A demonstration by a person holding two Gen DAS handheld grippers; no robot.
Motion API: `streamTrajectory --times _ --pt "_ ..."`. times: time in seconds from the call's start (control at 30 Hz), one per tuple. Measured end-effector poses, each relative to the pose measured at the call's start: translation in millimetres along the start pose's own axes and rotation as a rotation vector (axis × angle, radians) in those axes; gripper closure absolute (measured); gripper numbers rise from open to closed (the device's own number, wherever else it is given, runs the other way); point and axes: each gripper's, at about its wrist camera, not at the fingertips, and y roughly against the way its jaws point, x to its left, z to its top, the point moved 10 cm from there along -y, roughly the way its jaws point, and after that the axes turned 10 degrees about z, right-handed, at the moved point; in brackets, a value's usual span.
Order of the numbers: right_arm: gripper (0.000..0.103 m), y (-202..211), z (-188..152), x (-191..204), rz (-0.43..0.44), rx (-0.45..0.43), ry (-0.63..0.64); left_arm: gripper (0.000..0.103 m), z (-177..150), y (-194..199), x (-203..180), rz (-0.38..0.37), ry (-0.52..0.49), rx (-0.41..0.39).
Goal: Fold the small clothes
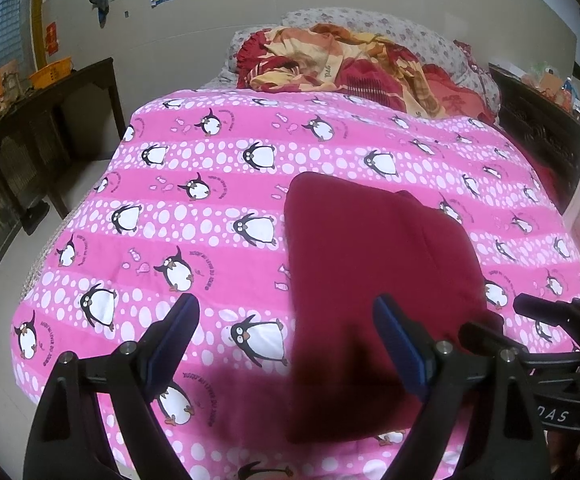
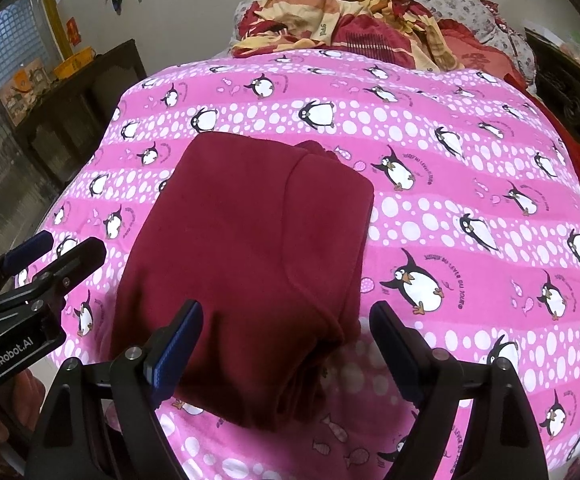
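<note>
A dark red garment (image 1: 370, 272) lies folded into a rough rectangle on the pink penguin-print quilt (image 1: 194, 208); it also shows in the right wrist view (image 2: 250, 264). My left gripper (image 1: 286, 312) is open and empty, hovering over the garment's near left edge. My right gripper (image 2: 286, 320) is open and empty above the garment's near right corner. The right gripper's fingers show at the right edge of the left wrist view (image 1: 538, 312), and the left gripper's fingers show at the left of the right wrist view (image 2: 58, 256).
The quilt (image 2: 450, 208) covers the bed. A crumpled red and yellow blanket (image 1: 350, 68) and floral pillows (image 1: 430, 36) lie at the head. A dark wooden table (image 1: 50, 120) with an orange basket stands left of the bed. A dark cabinet (image 1: 538, 120) stands at the right.
</note>
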Motion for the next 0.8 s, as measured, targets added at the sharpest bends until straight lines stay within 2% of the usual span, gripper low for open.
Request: streamTrajectory --times 0.8 --pt "0.014 -12.0 0.8 -3.6 0.003 0.029 -0.013 0.015 -0.9 -14.4 -3.2 -0.008 -0.006 0.040"
